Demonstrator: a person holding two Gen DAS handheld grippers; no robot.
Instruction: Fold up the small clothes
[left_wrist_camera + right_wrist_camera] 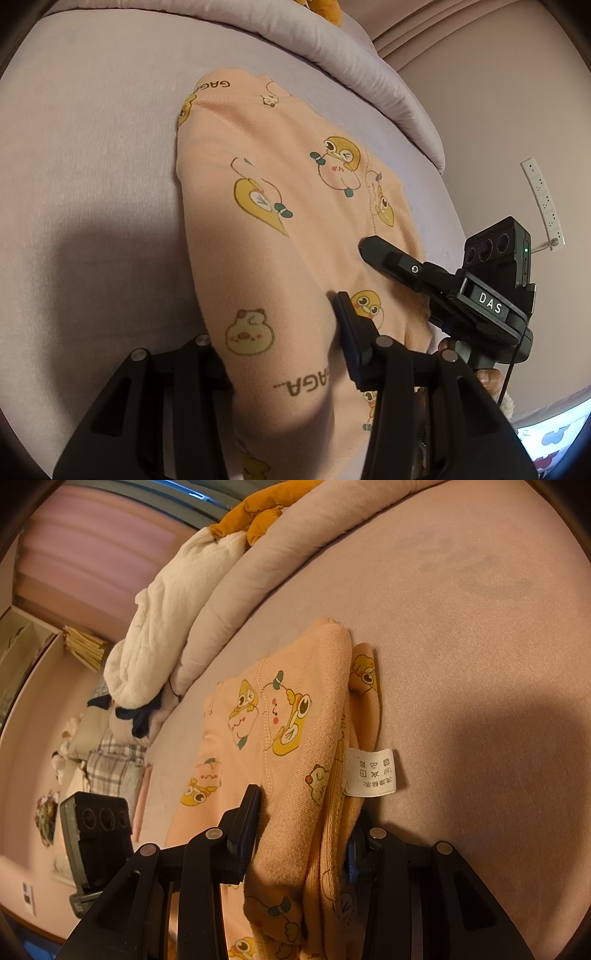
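A: Where are the grippers?

B: Both are low over the bed (pixel 92 155), at the near edge of the peach garment (pixel 280 206). The left gripper (pixel 280 354) is clamped on a thick fold of it.

A: And the right gripper (pixel 303 834)?

B: Pinching bunched layers (care label (pixel 371 771) hanging beside). The garment lies spread across the sheet.
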